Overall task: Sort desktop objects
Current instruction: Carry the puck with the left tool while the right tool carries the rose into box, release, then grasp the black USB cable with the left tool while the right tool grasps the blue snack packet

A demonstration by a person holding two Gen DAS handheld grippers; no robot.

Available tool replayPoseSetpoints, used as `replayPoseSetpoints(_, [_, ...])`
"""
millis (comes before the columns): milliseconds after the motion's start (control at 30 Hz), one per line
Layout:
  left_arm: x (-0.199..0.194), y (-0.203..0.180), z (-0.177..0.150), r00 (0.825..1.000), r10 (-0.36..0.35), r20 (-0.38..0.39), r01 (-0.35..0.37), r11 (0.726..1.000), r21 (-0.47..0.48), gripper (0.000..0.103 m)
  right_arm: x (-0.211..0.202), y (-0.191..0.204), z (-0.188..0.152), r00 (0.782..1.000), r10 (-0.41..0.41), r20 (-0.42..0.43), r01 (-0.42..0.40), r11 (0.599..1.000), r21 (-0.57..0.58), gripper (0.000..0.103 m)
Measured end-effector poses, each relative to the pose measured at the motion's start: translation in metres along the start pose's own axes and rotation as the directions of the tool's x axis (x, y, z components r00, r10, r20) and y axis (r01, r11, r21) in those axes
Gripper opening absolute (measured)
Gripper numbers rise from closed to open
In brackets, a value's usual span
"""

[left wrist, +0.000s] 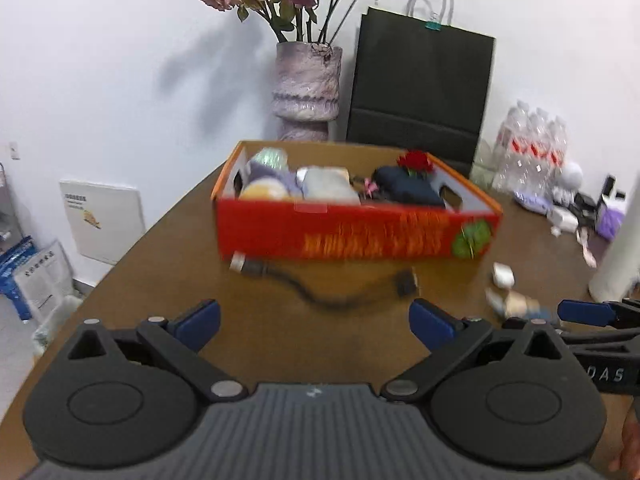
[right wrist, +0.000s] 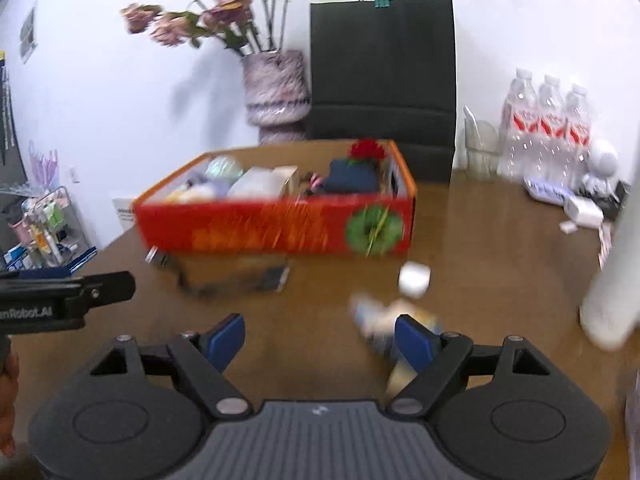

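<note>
A red-orange cardboard box [left wrist: 356,236] stands on the brown table, filled with several items: pale bundles, a dark pouch and a red flower. In front of it lie a black cable with plugs [left wrist: 320,292], a small white block [left wrist: 503,274] and a blurred pale packet [left wrist: 516,304]. My left gripper [left wrist: 316,322] is open over bare table, short of the cable. My right gripper [right wrist: 320,340] is open too, with nothing between its pads. The packet [right wrist: 376,320] lies just beyond its right finger, the white block [right wrist: 415,279] farther on, and the box [right wrist: 272,232] behind.
A vase of dried roses [left wrist: 307,88] and a black paper bag [left wrist: 420,92] stand behind the box. Packed water bottles [right wrist: 548,128] and white clutter fill the back right. A white upright object [right wrist: 612,280] is at the right edge. The table drops off at the left [left wrist: 120,264].
</note>
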State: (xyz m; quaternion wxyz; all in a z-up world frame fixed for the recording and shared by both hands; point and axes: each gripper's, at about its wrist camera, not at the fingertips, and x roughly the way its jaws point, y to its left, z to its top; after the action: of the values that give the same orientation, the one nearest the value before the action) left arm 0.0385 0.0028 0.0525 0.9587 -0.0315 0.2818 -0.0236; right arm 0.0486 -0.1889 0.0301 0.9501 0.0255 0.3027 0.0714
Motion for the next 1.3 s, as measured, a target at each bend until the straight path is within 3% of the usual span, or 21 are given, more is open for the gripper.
replayPoseSetpoints(233, [-0.036, -0.009, -0.053, 0.998, -0.028, -0.059, 0.028, 1.0, -0.001, 0.103, -0.042, 0.014, -0.057, 1.0, 0.017, -0.018, -0.018, 0.998, -0.056, 0.082])
replayPoseSetpoints(600, [-0.058, -0.016, -0.064, 0.998, -0.008, -0.064, 0.012, 0.998, 0.06, 0.103, -0.068, 0.005, -0.078, 0.999, -0.041, -0.007, 0.04, 0.998, -0.038, 0.081])
replayPoseSetpoints(1000, [-0.033, -0.026, -0.059, 0.996, -0.008, -0.091, 0.015, 0.996, 0.082, 0.103, -0.046, -0.03, -0.052, 0.993, -0.117, 0.028, 0.117, 0.993, 0.014, 0.079])
replayPoseSetpoints(1300, [-0.001, -0.018, -0.035, 0.996, 0.03, -0.084, -0.024, 0.997, 0.07, 0.101, 0.026, -0.049, -0.003, 0.996, -0.084, -0.001, 0.084, 0.996, 0.034, 0.079])
